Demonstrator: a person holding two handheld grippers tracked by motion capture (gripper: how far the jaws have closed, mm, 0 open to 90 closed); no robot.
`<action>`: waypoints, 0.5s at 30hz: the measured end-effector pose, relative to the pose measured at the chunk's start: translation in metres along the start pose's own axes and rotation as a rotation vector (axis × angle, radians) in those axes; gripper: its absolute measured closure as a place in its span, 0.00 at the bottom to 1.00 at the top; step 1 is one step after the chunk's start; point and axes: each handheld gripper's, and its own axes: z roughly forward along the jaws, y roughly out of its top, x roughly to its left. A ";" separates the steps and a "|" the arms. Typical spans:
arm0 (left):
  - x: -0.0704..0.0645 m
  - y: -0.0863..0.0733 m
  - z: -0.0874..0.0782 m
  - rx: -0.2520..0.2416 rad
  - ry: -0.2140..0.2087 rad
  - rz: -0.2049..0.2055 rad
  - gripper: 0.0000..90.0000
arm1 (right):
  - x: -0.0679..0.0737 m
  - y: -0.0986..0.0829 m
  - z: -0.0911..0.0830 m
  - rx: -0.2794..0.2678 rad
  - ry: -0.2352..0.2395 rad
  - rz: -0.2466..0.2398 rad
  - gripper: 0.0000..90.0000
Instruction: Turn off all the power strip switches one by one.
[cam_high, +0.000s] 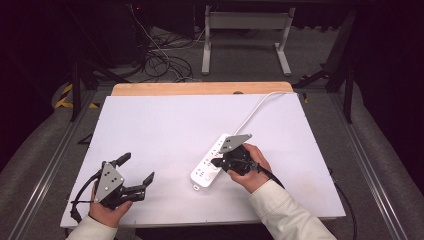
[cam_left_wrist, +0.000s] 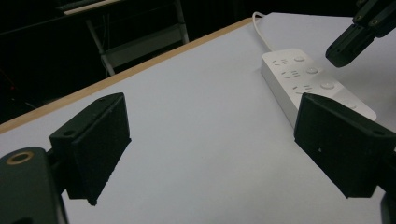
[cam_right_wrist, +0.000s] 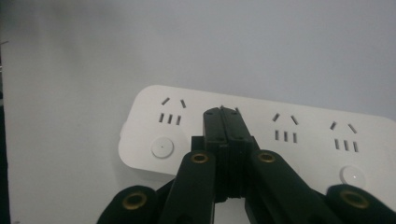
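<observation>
right gripper (cam_high: 216, 162) fingers pressed together over power strip (cam_high: 210, 165); left gripper (cam_high: 136, 169) fingers spread, well apart from strip

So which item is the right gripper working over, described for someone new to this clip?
On the white table, look right of centre. There lies a white power strip with its white cord running to the far edge. It bears socket slots and round buttons, under the shut right gripper.

No readable text, brand or number shows anywhere (the power strip (cam_right_wrist: 261, 135) bears only socket slots).
</observation>
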 end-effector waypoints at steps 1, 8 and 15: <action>0.000 0.000 0.000 0.000 -0.002 0.000 0.12 | -0.001 -0.001 0.001 0.002 0.000 0.004 1.00; 0.000 0.000 0.000 -0.002 0.001 0.000 0.12 | -0.004 -0.007 0.011 0.032 0.016 0.015 1.00; 0.000 0.000 0.000 -0.003 0.000 0.000 0.12 | -0.004 -0.009 0.014 0.032 0.008 0.010 1.00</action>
